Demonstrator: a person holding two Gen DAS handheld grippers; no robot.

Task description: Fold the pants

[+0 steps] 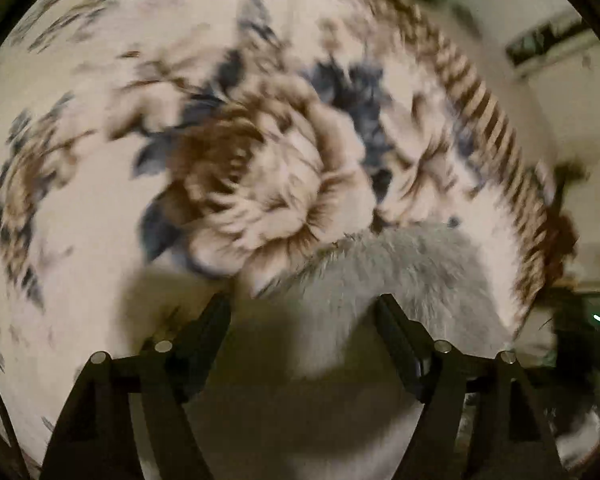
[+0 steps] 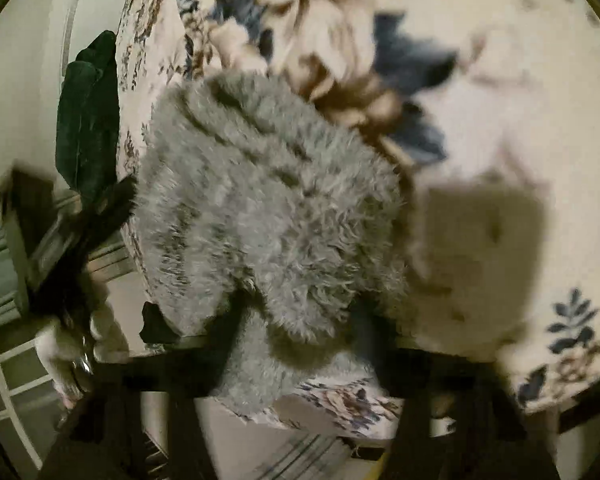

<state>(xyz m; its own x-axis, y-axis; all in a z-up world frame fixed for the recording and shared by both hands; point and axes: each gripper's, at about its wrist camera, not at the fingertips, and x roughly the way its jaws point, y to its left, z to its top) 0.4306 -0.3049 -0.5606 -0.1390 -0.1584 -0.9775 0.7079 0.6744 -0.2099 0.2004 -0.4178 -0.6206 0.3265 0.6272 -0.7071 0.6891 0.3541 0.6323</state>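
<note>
The pants are fuzzy grey fleece, bunched in a heap on a floral bedspread. In the right wrist view they fill the middle, and my right gripper stands wide around their near edge with fleece between its fingers; the view is blurred. In the left wrist view a corner of the pants lies just ahead of my left gripper, which is open and empty above the bedspread, its right finger at the fleece's edge.
The bedspread's striped border marks the bed's edge at the right of the left wrist view. In the right wrist view a dark green cloth hangs past the bed's left edge, and a person's hand with a ring shows lower left.
</note>
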